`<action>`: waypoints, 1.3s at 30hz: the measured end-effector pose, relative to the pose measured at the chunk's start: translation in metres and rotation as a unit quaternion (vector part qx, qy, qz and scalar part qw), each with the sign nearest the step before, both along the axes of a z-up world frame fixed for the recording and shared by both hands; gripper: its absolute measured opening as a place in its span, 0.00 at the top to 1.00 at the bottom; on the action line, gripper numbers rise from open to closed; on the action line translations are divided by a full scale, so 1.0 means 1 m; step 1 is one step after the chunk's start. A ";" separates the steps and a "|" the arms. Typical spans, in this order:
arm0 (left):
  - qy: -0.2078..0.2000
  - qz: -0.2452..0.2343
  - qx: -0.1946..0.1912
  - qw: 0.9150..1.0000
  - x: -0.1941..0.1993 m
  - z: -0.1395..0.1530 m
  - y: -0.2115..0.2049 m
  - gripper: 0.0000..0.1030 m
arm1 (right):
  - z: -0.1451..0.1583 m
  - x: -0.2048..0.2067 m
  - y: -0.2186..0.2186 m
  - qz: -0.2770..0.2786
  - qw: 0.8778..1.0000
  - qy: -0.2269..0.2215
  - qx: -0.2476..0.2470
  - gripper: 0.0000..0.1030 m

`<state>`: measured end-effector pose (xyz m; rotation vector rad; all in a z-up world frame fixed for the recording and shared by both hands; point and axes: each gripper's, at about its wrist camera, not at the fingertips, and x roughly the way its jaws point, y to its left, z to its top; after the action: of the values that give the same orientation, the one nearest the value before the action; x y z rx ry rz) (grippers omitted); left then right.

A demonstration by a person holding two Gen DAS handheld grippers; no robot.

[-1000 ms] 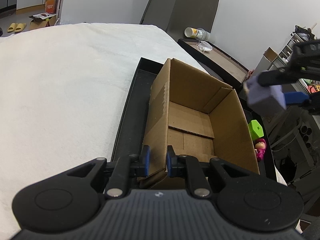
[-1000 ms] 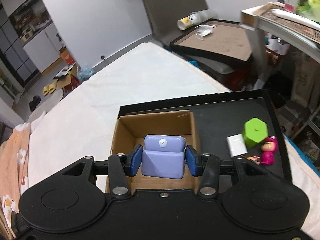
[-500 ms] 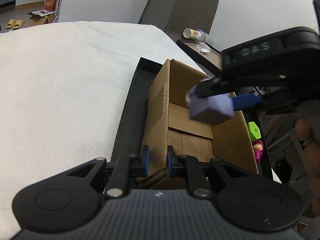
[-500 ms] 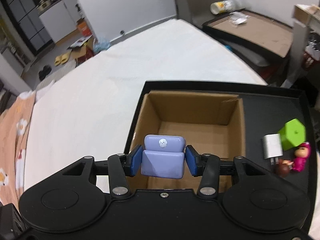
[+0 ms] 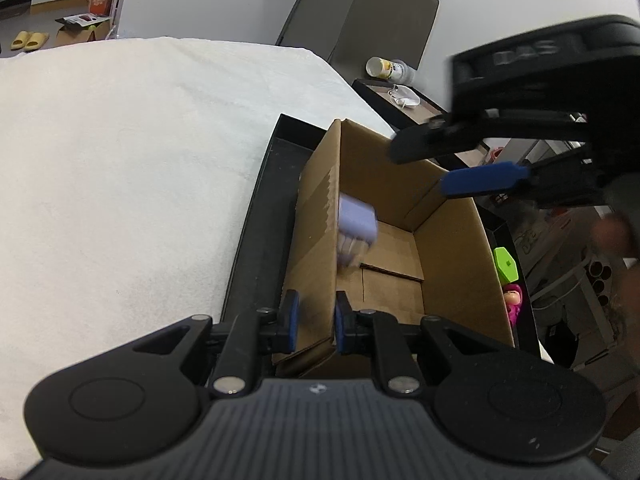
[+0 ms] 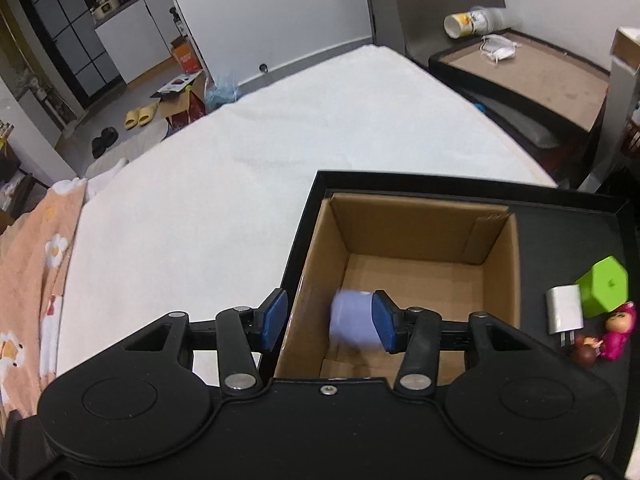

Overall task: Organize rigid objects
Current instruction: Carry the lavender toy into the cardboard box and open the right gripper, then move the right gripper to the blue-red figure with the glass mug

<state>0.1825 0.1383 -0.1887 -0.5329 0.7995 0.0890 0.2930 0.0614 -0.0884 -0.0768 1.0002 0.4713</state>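
While the left gripper point(image 5: 314, 322) pinches the near wall of the open brown corrugated cardboard box point(image 5: 452, 248) between its blue pads, the right gripper point(image 6: 328, 322) hangs over the box with its jaws spread; they have just been opening, and neither pad presses on anything. The lilac rounded plastic block point(image 6: 352, 320), motion-blurred, sits inside the box, loose, close against the wall at 9 o'clock in the right wrist view; whether it rests on the floor of the box cannot be told. In the left wrist view the same block point(image 5: 354, 226) shows against the inner left wall, well below the right gripper's blue pads point(image 5: 480, 180).

The box stands in a shallow black rectangular tray point(image 6: 560, 216) with a raised rim. At 3 o'clock of the box, on the tray's floor, lie a white smooth plug-in charger point(image 6: 564, 314), a bright green hexagonal block point(image 6: 604, 290), a small doll in pink point(image 6: 618, 334) and a tiny brown-headed figure point(image 6: 586, 352), all close together.

The tray rests on a white, softly textured cloth surface point(image 6: 280, 152). Beyond it, toward 1 o'clock, a second dark-rimmed tray with a brown floor point(image 6: 532, 76) holds a toppled cup point(image 6: 468, 24) and a crumpled white mask point(image 6: 498, 46).
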 end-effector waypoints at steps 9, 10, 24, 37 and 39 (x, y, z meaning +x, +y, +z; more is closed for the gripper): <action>0.002 0.001 0.008 1.000 0.000 0.000 -0.002 0.84 | 0.017 -0.008 -0.036 -0.009 1.000 -0.008 -0.004 0.49; 0.002 0.001 0.009 1.000 0.001 0.000 -0.002 0.84 | 0.018 -0.009 -0.040 -0.012 1.000 -0.009 -0.004 0.48; 0.009 0.004 0.032 0.999 0.004 0.001 -0.010 0.85 | 0.032 -0.013 -0.120 -0.054 0.998 -0.017 -0.013 0.41; 0.012 0.009 0.042 0.999 0.004 0.002 -0.013 0.85 | 0.015 -0.007 -0.171 -0.054 0.998 0.010 -0.035 0.33; 0.014 0.009 0.044 0.999 0.005 0.003 -0.014 0.85 | 0.014 -0.006 -0.174 -0.049 0.998 0.013 -0.039 0.31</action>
<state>0.1874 0.1247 -0.1861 -0.4564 0.8136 0.1481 0.2869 -0.1129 -0.0743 -0.0922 1.0429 0.3441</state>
